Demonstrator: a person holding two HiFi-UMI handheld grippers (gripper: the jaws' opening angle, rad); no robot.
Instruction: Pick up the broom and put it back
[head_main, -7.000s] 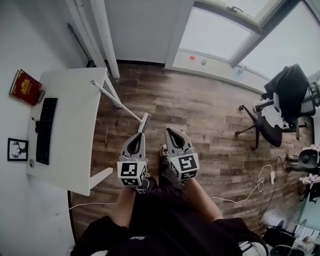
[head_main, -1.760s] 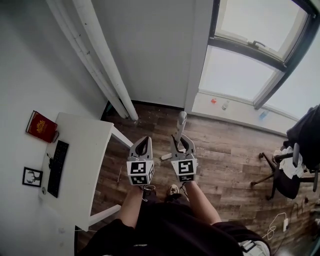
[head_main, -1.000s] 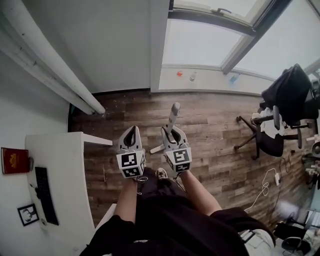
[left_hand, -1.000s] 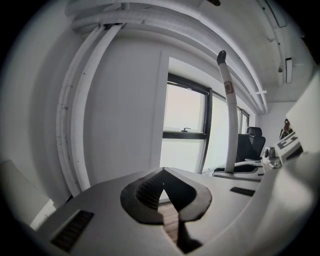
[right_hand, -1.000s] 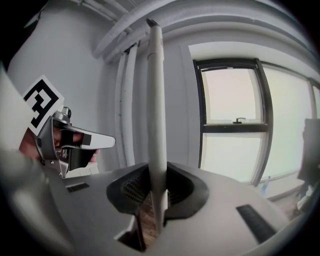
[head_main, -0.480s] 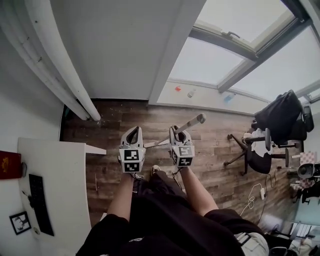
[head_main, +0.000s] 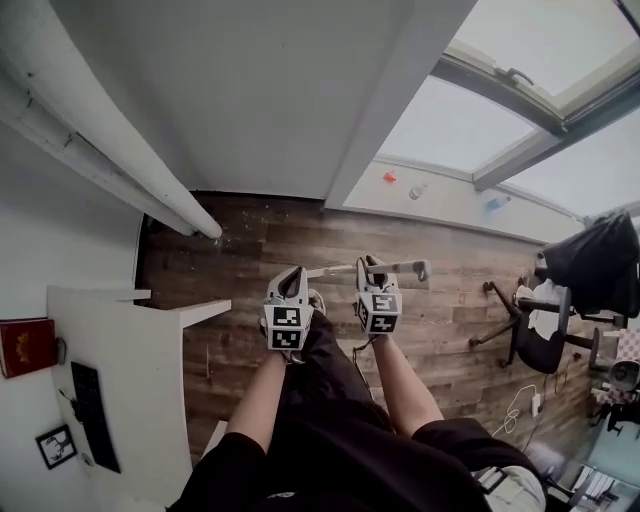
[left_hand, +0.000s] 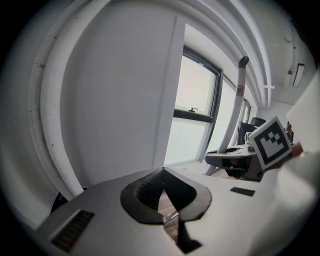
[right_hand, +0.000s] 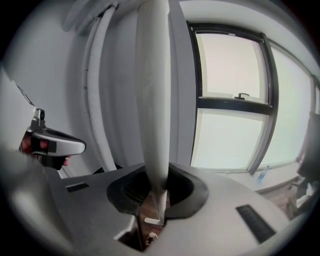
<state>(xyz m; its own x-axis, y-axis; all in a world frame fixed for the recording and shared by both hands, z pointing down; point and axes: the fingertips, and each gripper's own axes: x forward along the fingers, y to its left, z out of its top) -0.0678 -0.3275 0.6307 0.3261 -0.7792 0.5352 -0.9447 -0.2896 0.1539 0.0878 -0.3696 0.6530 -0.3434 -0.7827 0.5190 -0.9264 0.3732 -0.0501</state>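
Half done: I hold the broom (head_main: 405, 266) lifted, right gripper (head_main: 371, 266) pinching its handle, left gripper (head_main: 291, 277) pressed together; putting back remains.

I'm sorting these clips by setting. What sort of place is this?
Probably a small office or home study: a white desk with a keyboard on it, a wheeled office chair draped with dark clothing, and a wood-plank floor beneath large windows.

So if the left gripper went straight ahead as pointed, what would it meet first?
The left gripper looks unobstructed up to the white wall, or the floor at its foot; depth is unclear.
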